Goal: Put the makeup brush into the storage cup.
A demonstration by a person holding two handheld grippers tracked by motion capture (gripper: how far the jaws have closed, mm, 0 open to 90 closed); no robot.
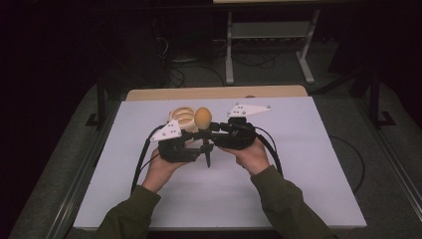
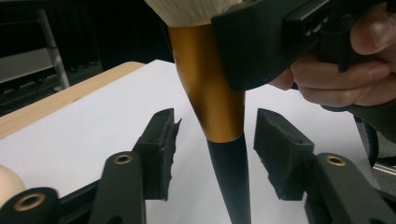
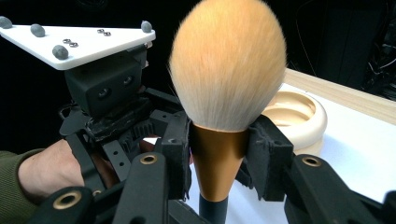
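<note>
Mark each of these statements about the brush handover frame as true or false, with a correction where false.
1. The right tongs grip the makeup brush on its gold ferrule. True.
2. The brush lies flat on the table. False: it stands upright, bristles up.
3. The left tongs are clamped on the black handle. False: their pads stand apart on either side of it.
4. A cream round dish sits on the table behind the brush. True.
5. The bristles are blue. False: they are orange-tan, paler at the base.
</note>
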